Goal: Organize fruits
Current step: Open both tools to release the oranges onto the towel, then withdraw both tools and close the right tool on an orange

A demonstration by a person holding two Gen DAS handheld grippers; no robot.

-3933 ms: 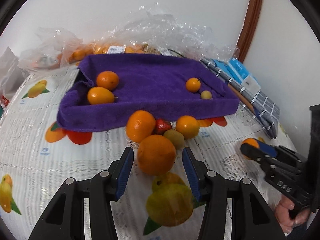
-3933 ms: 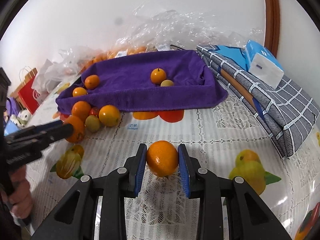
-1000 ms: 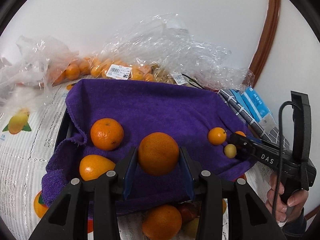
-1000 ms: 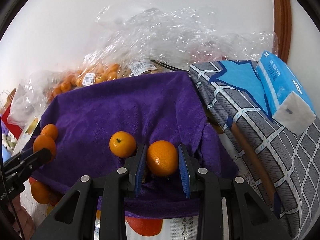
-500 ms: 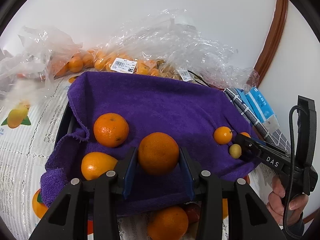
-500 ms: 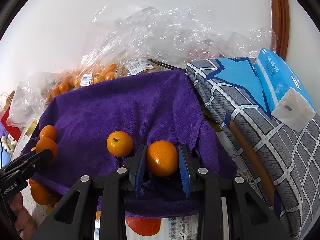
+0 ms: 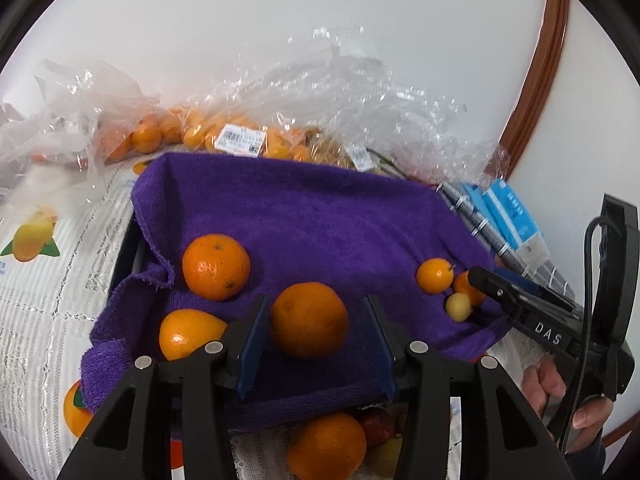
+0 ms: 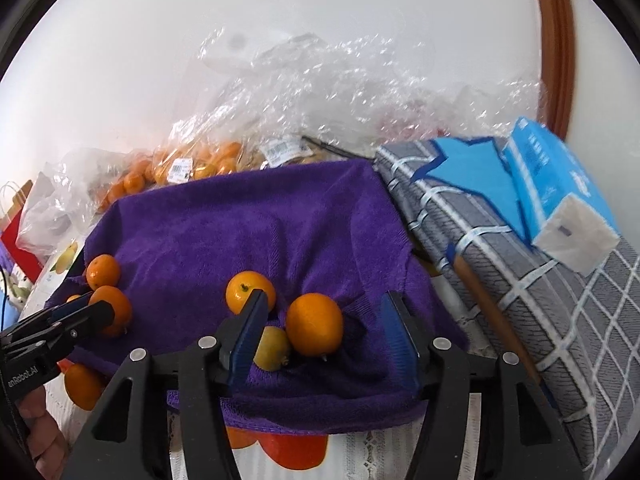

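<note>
A purple towel lines the tray [image 7: 320, 216] [image 8: 240, 232]. A large orange [image 7: 309, 320] rests on the towel between the blue pads of my left gripper [image 7: 315, 308]. Its jaws are opening, with a gap on each side of the fruit. My right gripper [image 8: 325, 304] is also opening around a smaller orange [image 8: 315, 323] on the towel, and its pads are clear of it. Beside that one lie a small yellow fruit [image 8: 272, 348] and another orange [image 8: 250, 292]. A round orange [image 7: 216, 266] and an oval one [image 7: 188, 334] sit at the tray's left end.
Clear plastic bags of oranges [image 7: 240, 136] lie behind the tray. A folded grey checked cloth [image 8: 520, 280] with a blue tissue pack [image 8: 560, 200] is on the right. An orange [image 7: 326, 446] and a red fruit [image 7: 376, 426] sit on the tablecloth in front of the tray.
Both pairs of jaws have widened and let go of their oranges, which now rest on the purple towel. The right gripper's opening is the wider.
</note>
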